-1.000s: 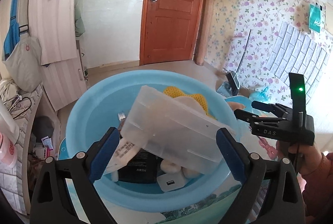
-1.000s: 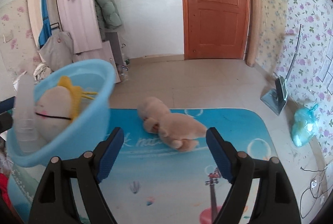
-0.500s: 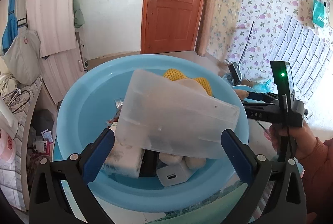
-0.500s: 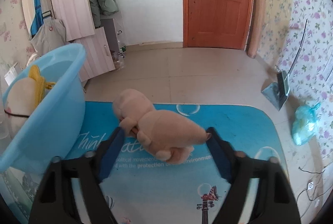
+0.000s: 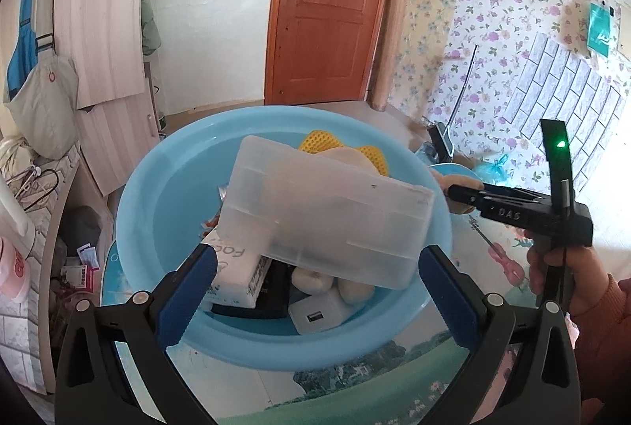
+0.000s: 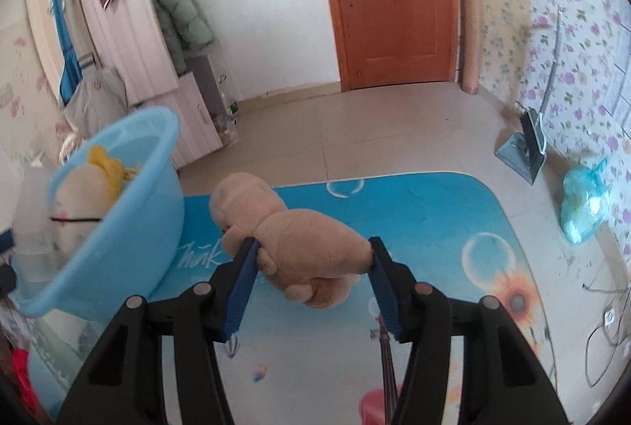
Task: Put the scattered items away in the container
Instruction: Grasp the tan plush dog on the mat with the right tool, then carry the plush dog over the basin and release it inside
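The light blue basin (image 5: 173,196) holds a translucent plastic box (image 5: 327,212) leaning across a tissue pack (image 5: 236,267), a white charger (image 5: 319,314) and a yellow mesh item (image 5: 319,141). My left gripper (image 5: 315,279) stands open just in front of the box, its fingers apart from it. To the right, my right gripper (image 6: 311,263) is shut on a tan plush bear (image 6: 303,239) over the mat, beside the basin (image 6: 130,219). In the left wrist view the right gripper (image 5: 453,192) is at the basin's right rim, held by a hand (image 5: 552,267).
A blue printed mat (image 6: 434,219) covers the floor under the bear. A dustpan (image 6: 524,148) and a teal bag (image 6: 583,204) sit by the flowered right wall, with cables (image 6: 607,326) nearer. A cupboard (image 6: 197,117) stands behind the basin.
My right gripper moved onto the bear lying on the mat and shut on it. My left gripper's fingers spread slightly, leaving the plastic box resting in the basin.
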The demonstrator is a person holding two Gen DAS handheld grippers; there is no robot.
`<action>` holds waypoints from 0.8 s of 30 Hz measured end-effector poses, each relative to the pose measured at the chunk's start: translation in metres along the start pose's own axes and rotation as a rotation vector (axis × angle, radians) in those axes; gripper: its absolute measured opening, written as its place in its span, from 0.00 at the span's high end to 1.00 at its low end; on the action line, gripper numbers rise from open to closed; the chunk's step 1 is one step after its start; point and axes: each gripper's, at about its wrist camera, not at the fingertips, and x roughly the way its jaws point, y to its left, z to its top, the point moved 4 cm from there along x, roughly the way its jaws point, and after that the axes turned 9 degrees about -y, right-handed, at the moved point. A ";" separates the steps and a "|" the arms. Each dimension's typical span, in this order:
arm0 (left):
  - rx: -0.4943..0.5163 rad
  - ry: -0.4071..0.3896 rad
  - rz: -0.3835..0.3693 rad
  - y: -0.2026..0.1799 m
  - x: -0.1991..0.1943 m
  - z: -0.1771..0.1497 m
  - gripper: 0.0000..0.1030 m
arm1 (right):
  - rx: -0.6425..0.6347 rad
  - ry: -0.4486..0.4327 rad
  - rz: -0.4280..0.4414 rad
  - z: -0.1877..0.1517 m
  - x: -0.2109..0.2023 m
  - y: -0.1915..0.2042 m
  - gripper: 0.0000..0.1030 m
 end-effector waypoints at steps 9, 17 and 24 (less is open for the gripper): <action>-0.021 -0.031 0.003 -0.002 -0.020 0.004 0.01 | 0.027 -0.122 0.050 0.026 -0.056 0.022 0.48; -0.033 -0.059 0.010 -0.001 -0.033 0.006 0.01 | -0.019 -0.144 0.166 0.026 -0.078 0.074 0.48; -0.032 -0.062 0.004 0.004 -0.036 0.005 0.01 | -0.078 -0.104 0.214 0.018 -0.070 0.108 0.48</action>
